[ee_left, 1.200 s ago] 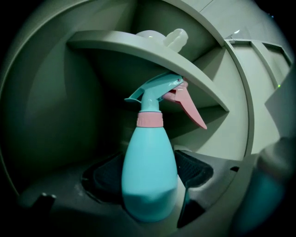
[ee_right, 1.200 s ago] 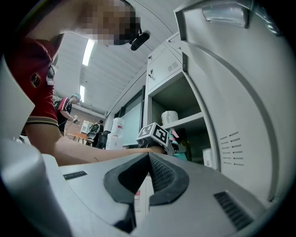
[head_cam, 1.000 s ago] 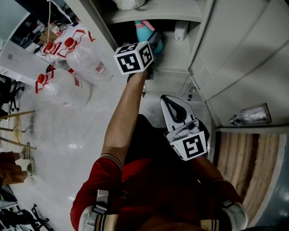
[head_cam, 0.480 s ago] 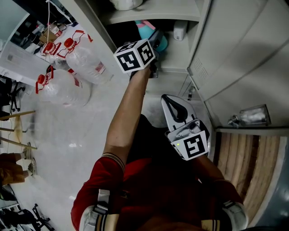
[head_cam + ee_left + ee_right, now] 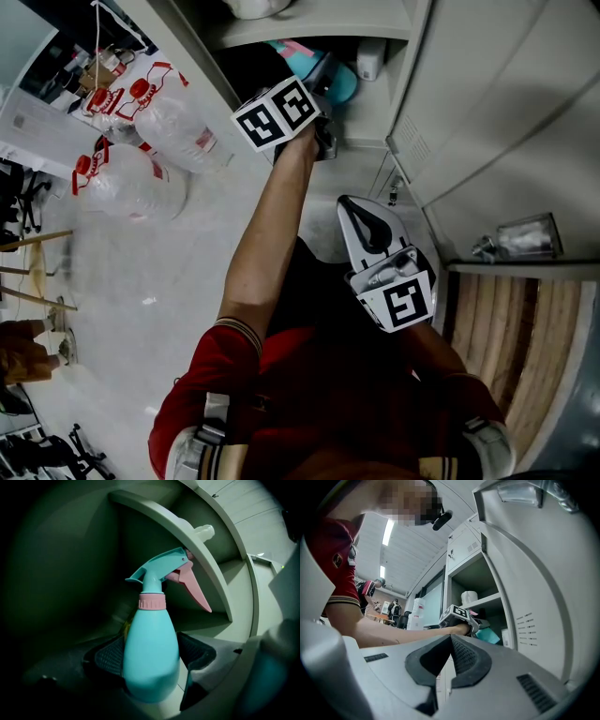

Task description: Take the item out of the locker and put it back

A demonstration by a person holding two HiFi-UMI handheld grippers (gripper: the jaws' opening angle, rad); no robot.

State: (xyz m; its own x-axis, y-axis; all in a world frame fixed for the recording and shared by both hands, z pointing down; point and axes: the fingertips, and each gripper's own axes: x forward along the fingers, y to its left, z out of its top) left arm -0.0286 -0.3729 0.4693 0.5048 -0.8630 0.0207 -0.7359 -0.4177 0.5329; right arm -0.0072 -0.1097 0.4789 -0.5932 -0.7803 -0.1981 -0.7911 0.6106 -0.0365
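A teal spray bottle [image 5: 150, 658] with a pink collar and trigger stands upright between the pads of my left gripper [image 5: 152, 651], which press on its body from both sides. In the head view the left gripper [image 5: 323, 80] reaches into the open locker compartment [image 5: 375, 112], and the bottle [image 5: 343, 84] shows just beyond it. My right gripper [image 5: 366, 225] hangs lower, outside the locker, close to my body. Its jaws [image 5: 450, 660] are shut with nothing between them.
A grey shelf [image 5: 319, 30] runs above the bottle, with a white object [image 5: 262, 7] on it. A small white bottle [image 5: 370, 58] stands inside the compartment. The open locker door [image 5: 487, 103] is at the right. Large water jugs [image 5: 178, 122] lie on the floor at the left.
The left gripper has shifted slightly at the locker mouth, and the bottle has moved with it. The right gripper has hardly moved.
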